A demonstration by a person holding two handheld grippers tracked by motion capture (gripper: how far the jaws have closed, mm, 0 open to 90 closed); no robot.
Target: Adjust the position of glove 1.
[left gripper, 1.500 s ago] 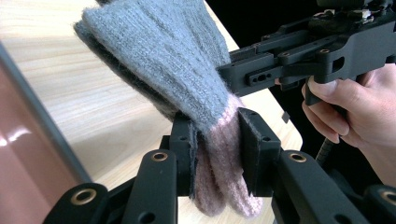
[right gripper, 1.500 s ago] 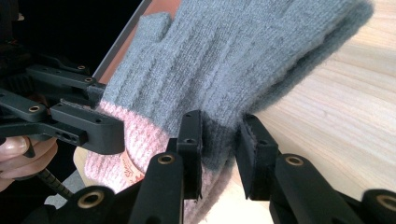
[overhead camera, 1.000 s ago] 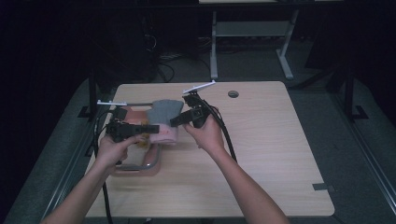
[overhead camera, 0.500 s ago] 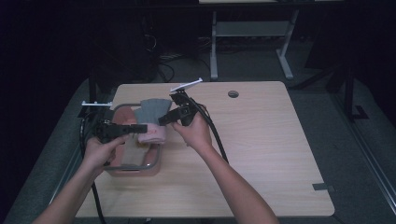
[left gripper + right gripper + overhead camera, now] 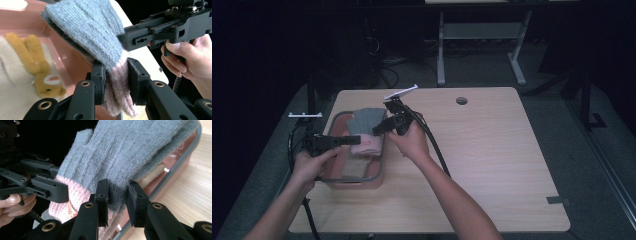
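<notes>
Left hand-held gripper point(image 5: 115, 82): clenched on the glove's point(image 5: 368, 131) pink cuff. Glove (grey, knitted): held over the tray point(image 5: 381, 165) at the worktop's point(image 5: 492, 165) nine o'clock. Right hand-held gripper point(image 5: 117, 195): clamped on the glove's grey edge.

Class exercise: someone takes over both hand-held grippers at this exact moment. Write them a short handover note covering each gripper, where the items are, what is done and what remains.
Left gripper: shut on the pink cuff of the grey glove.
Right gripper: shut on the grey knit near the cuff.
The grey glove hangs between both grippers over the pink bin at the table's left side. A cream and yellow glove already lies inside the bin.
Done: one glove is in and the grey one is lifted above the bin.
Left: probably lower the grey glove in and open both grippers.
</notes>
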